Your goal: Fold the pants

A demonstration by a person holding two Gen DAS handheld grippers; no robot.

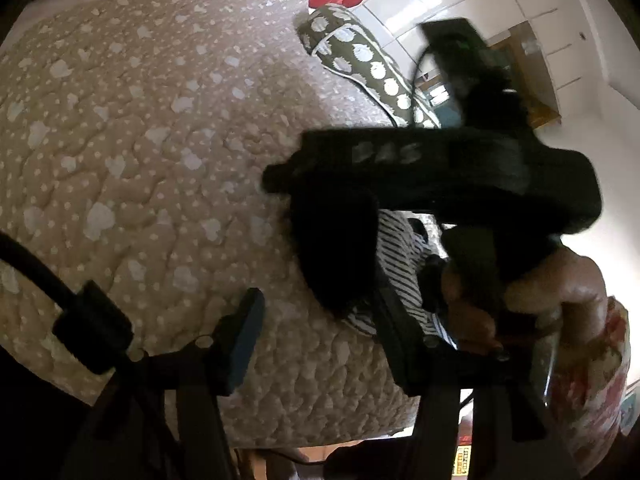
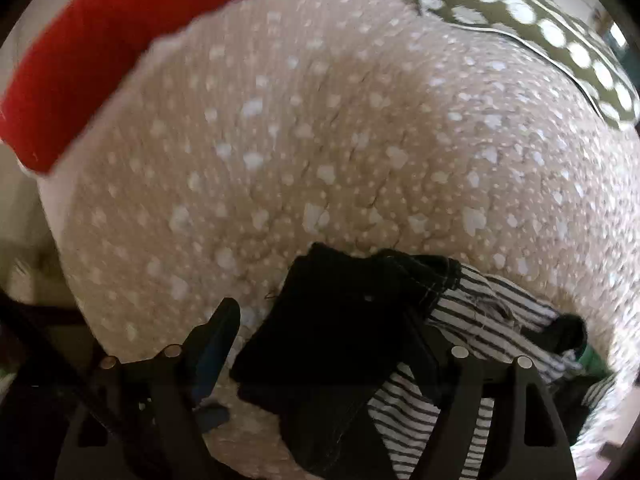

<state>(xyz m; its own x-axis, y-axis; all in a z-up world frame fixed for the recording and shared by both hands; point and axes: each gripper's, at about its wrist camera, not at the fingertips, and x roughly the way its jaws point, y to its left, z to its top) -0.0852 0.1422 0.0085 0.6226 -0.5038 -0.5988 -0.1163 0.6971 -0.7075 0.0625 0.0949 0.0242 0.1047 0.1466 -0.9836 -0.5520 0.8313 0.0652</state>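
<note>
The pants [image 2: 340, 340] are black with a black-and-white striped lining [image 2: 480, 320]. They lie bunched on a beige quilted bed [image 2: 320, 140]. In the right wrist view my right gripper [image 2: 332, 344] is open, its left finger [image 2: 218, 332] beside the black cloth and its right finger under the cloth folds. In the left wrist view my left gripper [image 1: 320, 336] is open over the bed; the pants [image 1: 400, 260] show just beyond its right finger. The other hand-held gripper device [image 1: 440, 168] and a hand [image 1: 560, 292] block the view to the right.
A red blanket [image 2: 100, 60] lies at the far end of the bed. An olive pillow with white dots [image 2: 520, 12] lies at the far right; it also shows in the left wrist view [image 1: 360, 52]. White floor tiles [image 1: 500, 12] lie beyond the bed.
</note>
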